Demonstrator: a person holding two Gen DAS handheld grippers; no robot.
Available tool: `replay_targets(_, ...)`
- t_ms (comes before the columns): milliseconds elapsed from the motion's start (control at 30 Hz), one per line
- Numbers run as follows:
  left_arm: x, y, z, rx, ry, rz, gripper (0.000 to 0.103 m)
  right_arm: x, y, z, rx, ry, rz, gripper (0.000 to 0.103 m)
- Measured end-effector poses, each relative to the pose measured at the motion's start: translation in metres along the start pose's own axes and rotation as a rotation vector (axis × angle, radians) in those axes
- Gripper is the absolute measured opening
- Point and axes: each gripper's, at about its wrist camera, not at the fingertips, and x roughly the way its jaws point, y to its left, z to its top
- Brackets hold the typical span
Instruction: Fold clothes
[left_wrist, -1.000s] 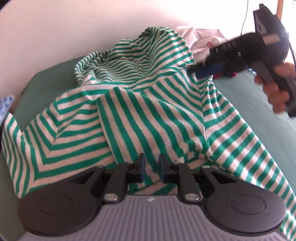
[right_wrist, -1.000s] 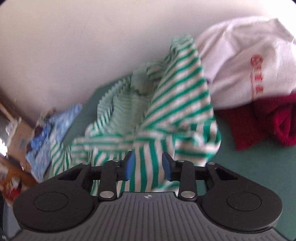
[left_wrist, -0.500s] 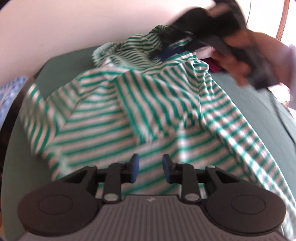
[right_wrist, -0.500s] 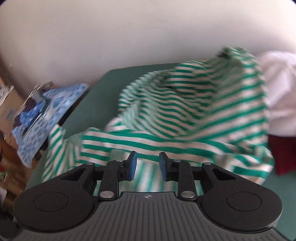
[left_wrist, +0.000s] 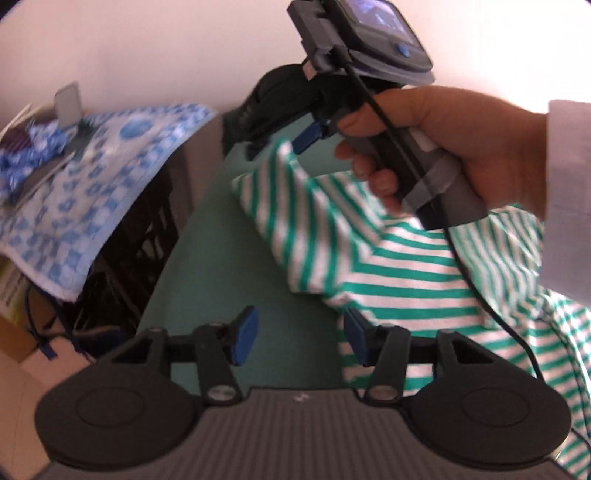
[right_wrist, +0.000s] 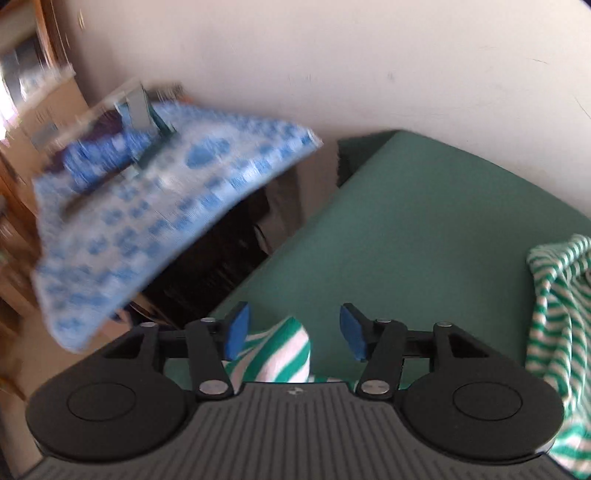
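From the left wrist view, the left tongs (left_wrist: 297, 338) are opening, their blue pads standing apart over the green tabletop (left_wrist: 236, 236) with nothing between them; the edge of the green-and-white striped shirt (left_wrist: 388, 266) is lying just beside the right-hand pad. The shirt is spreading across the tabletop toward the right of the picture. Above it, a hand (left_wrist: 454, 147) with a white sleeve is carrying the right tongs (left_wrist: 291, 138), and a corner of striped cloth is rising to their blue tip. One shirt here, one hand, and off the tabletop's left edge one blue-patterned cloth (left_wrist: 92, 184) draped over a dark crate.

Over to the right wrist view: the right tongs (right_wrist: 293, 332) are standing apart, jaws neither wide nor together, and a rounded fold of the striped shirt (right_wrist: 280, 354) is sitting between the pads, touching the left one and clear of the other, so no pinch. More of the same shirt is bunching at the right edge. The blue-patterned cloth (right_wrist: 147, 229) is showing blurred at left.

The shirt looks like light, limp knit: it should drape and slide easily, with no stiffness to hold a crease. Corners, hem or shoulder seams look like the best places to pinch it.
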Motion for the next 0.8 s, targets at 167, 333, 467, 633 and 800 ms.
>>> replay_targets(167, 0.010, 0.010, 0.000, -0.035, -0.003, -0.051, 0.061, -0.060, -0.020, -0.004, 0.005, -0.130, 0.397, 0.005)
replay_targets(333, 0.018, 0.002, 0.000, 0.009, -0.015, -0.106, 0.062, -0.115, -0.074, -0.040, 0.024, -0.212, 0.482, 0.005)
replay_targets(467, 0.023, -0.010, -0.001, 0.075, -0.030, -0.140, 0.071, -0.126, -0.129, -0.079, 0.095, -0.158, 0.352, 0.005)
replay_targets(633, 0.033, -0.013, 0.003, 0.096, -0.036, -0.144, 0.080, -0.133, -0.160, -0.109, 0.237, -0.118, 0.217, 0.018)
replay_targets(800, 0.043, -0.020, 0.015, 0.075, -0.022, -0.145, 0.080, -0.105, -0.092, -0.082, 0.090, -0.151, 0.199, 0.061)
